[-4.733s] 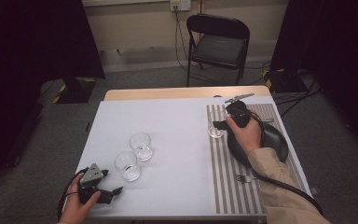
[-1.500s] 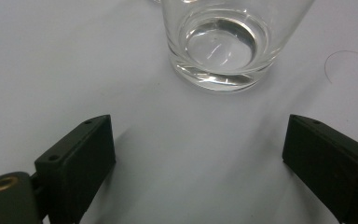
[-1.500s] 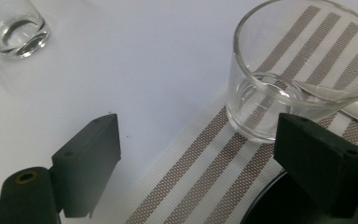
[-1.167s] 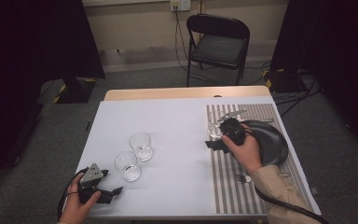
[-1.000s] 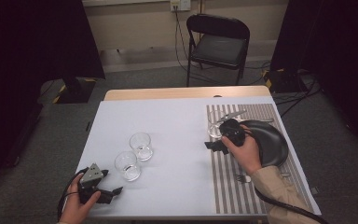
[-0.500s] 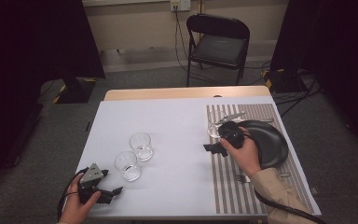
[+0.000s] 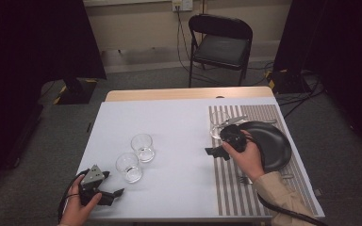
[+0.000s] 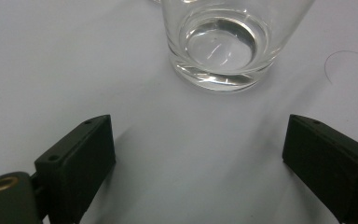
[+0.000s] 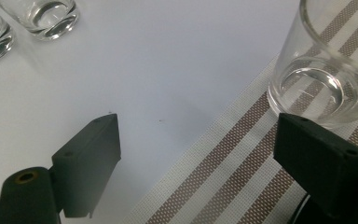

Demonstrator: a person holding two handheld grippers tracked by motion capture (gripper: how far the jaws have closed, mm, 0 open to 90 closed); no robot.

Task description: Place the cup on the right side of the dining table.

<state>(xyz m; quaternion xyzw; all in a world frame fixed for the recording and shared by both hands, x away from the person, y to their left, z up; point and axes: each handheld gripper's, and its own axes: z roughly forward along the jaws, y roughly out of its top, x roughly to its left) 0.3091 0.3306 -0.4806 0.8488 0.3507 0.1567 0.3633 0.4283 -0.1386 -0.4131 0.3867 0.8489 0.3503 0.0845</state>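
Two empty clear glasses (image 7: pixel 143 147) (image 7: pixel 128 166) stand side by side on the white table (image 7: pixel 179 117), left of centre. A third glass (image 7: pixel 218 126) stands on the striped placemat (image 7: pixel 231 197), beside a black plate (image 7: pixel 271 141). My left gripper (image 7: pixel 114 192) rests open at the near left edge. In the left gripper view it (image 8: pixel 200 158) faces a glass (image 8: pixel 223 42) just ahead, apart from the jaws. My right gripper (image 7: pixel 213 151) hangs open over the placemat's left edge. In the right gripper view it (image 9: pixel 196 158) has the third glass (image 9: pixel 326 74) by its right jaw.
A knife (image 7: pixel 233 120) lies on the placemat at the far side of the plate, and a fork (image 7: pixel 245 179) near its front. A folding chair (image 7: pixel 221 44) stands beyond the table. Bare white tabletop stretches between the two grippers.
The right gripper, earlier at the placemat's far end with the knife by its tip, has drawn back left and nearer. The knife now lies by the plate. The left gripper has not moved.
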